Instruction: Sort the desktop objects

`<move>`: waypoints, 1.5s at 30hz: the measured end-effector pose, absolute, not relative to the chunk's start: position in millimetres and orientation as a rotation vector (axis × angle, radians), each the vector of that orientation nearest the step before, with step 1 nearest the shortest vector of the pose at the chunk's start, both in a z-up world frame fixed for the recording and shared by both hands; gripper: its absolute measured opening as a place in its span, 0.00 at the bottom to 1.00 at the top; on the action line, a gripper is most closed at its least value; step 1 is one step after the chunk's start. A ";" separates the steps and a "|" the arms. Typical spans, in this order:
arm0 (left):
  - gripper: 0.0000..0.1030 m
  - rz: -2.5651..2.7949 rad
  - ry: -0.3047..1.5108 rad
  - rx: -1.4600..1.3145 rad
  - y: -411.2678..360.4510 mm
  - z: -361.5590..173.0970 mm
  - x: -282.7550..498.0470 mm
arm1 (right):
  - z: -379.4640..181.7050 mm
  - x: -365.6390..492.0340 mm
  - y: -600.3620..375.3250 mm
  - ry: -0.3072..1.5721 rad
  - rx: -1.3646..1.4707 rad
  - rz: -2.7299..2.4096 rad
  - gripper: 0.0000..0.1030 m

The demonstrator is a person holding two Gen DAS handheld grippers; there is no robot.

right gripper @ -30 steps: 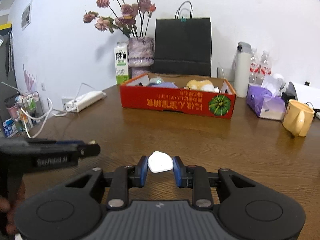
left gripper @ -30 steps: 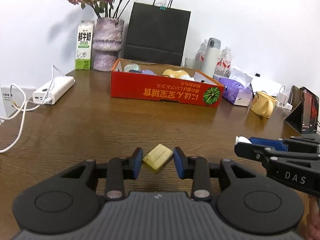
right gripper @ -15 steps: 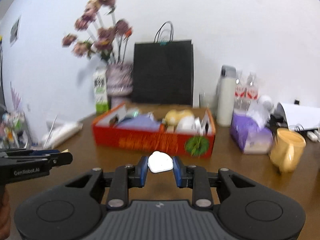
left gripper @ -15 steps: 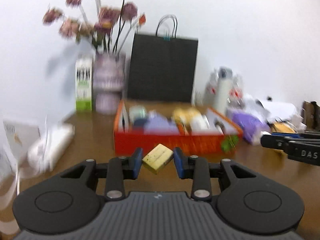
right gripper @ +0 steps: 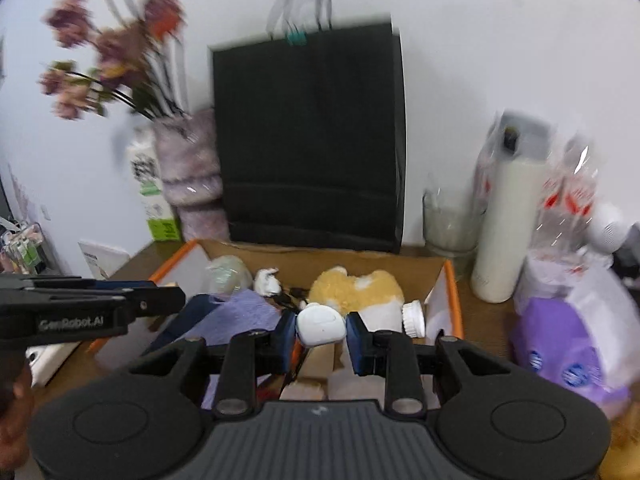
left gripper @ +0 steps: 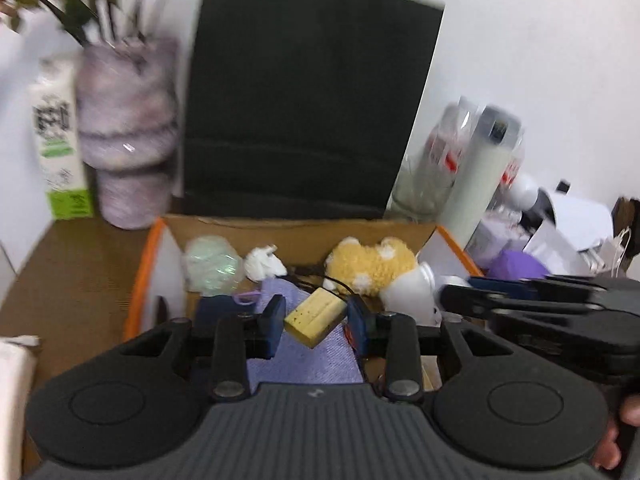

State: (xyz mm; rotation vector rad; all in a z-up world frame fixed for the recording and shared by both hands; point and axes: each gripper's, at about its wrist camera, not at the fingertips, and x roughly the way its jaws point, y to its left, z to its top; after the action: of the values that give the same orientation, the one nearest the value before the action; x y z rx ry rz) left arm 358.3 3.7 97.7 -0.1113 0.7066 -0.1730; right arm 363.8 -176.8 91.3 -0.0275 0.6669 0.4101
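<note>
1. Left gripper (left gripper: 316, 322) pinches a pale yellow rectangular block (left gripper: 315, 315), tilted, held over the open cardboard box with orange rims (left gripper: 146, 264) at the far side of the bench (left gripper: 76, 276).
2. Right gripper (right gripper: 321, 330) pinches a small white rounded case (right gripper: 321, 325), also above the box, near the fluffy yellow plush toy (right gripper: 354, 286).
3. Below lie a lilac cloth (left gripper: 296, 360) and other bits, so there's soft landing ground.
4. My read: get both pieces low inside the walls before releasing, each over a free patch.
5. Keep the two grippers apart; they sit close side by side here.
</note>
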 end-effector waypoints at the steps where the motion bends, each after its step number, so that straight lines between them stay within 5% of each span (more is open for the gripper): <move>1: 0.34 -0.206 0.757 -0.088 -1.4 90.7 369.4 | 84.4 379.3 -173.5 0.699 -0.037 0.405 0.25; 4: 0.42 -0.265 0.827 -0.017 -13.9 73.0 387.0 | 67.7 409.6 -169.9 0.734 -0.011 0.411 0.27; 5: 0.66 -0.244 0.807 0.004 -15.6 70.2 387.6 | 65.3 416.6 -169.5 0.750 -0.007 0.396 0.37; 7: 0.95 -0.220 0.759 0.016 -13.9 69.1 389.4 | 64.9 423.4 -168.9 0.744 -0.010 0.362 0.52; 15: 0.96 -0.053 0.723 -0.081 9.9 87.6 365.1 | 72.7 390.8 -176.1 0.711 -0.056 0.339 0.57; 27: 0.98 -0.044 0.570 -0.141 20.0 57.9 144.3 | 56.9 205.5 -189.9 0.603 -0.054 0.386 0.72; 45: 1.00 0.008 0.550 -0.073 11.2 22.1 -13.3 | 9.7 -6.6 -202.3 0.494 -0.103 0.337 0.78</move>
State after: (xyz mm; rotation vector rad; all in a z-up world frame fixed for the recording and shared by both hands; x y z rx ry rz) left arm -13.3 11.2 22.1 -0.0725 0.5504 0.0076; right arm -6.6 -202.3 9.7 -0.1034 0.4940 0.3367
